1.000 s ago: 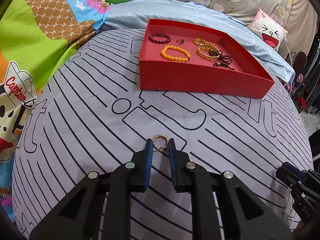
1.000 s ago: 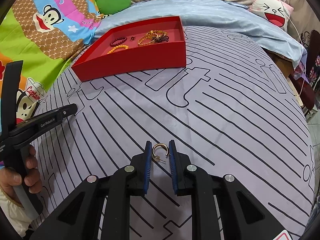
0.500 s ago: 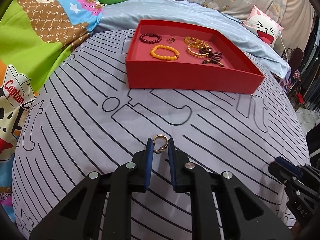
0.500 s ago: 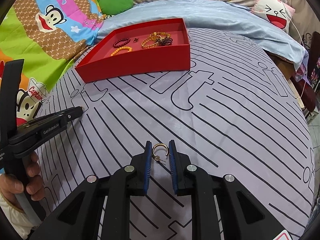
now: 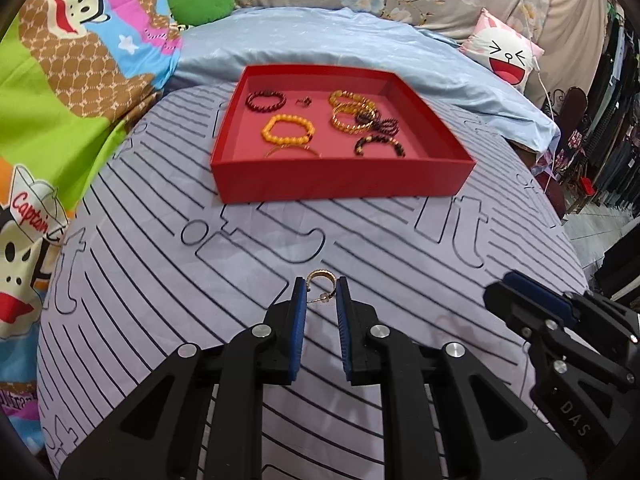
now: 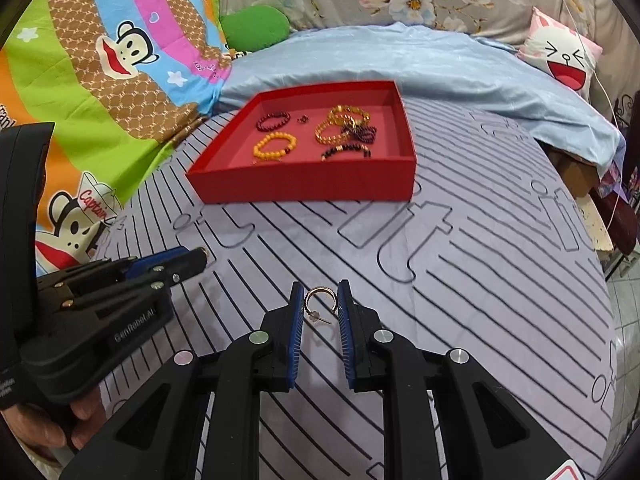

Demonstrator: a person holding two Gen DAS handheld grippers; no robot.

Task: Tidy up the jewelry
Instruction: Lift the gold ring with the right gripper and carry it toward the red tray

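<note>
A: left gripper [image 5: 321,294] looks nearly closed, blue pads [image 5: 299,320] pinching in, aimed toward 12 o'clock, tilted down.

B: yep, right gripper [image 6: 319,296] same deal. Left one sits at its 9 o'clock, hand [image 6: 60,426] underneath.

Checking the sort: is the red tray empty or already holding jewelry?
Holding jewelry: the red tray has several beaded bracelets, including an orange bracelet, on its floor.

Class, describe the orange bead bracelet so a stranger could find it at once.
Find the red tray on the striped cloth. The orange bead bracelet lies near its front wall, left of the tangled gold and dark bracelets. It alone has plain, opaque orange beads.
</note>
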